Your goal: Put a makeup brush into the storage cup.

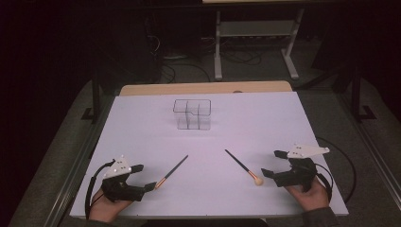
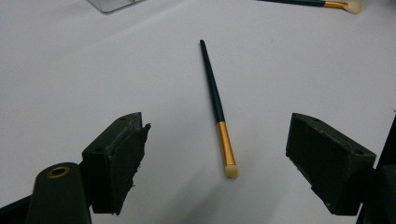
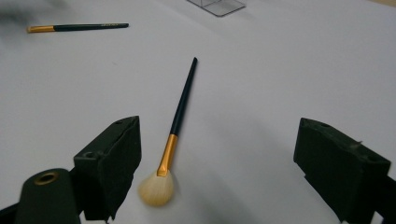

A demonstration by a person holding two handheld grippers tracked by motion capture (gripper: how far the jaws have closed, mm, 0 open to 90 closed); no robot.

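- Left gripper (image 1: 147,176) sits at the table's 7 o'clock corner, jaws spread wide, nothing between them. Its own view (image 2: 217,154) has the small brush (image 2: 216,102) lying flat in the gap, pale tip toward the camera, handle running off to 12 o'clock.
- Right gripper (image 1: 273,163) at 5 o'clock, jaws also released and empty; in its view (image 3: 217,163) the fluffy brush (image 3: 180,112) lies nearer the left-side jaw, head almost beside it.
- In the high view the small brush (image 1: 171,171) and the fluffy brush (image 1: 242,166) are well apart, handles fanning toward the clear organizer (image 1: 191,114) at 12 o'clock on the white table (image 1: 283,123).
- Risk: thin handles flat on a smooth top; jaws closing from above may scrape the surface and roll the brush away instead of catching it.
- Risk: right grab is off-centre; closing now likely pinches bristles or flicks the head sideways.
- Risk: gripping at the gold ferrule end leaves a long handle free, so it may swing and miss an organizer compartment.
- Risk: the light, clear organizer could get knocked or tipped by a tilted brush.
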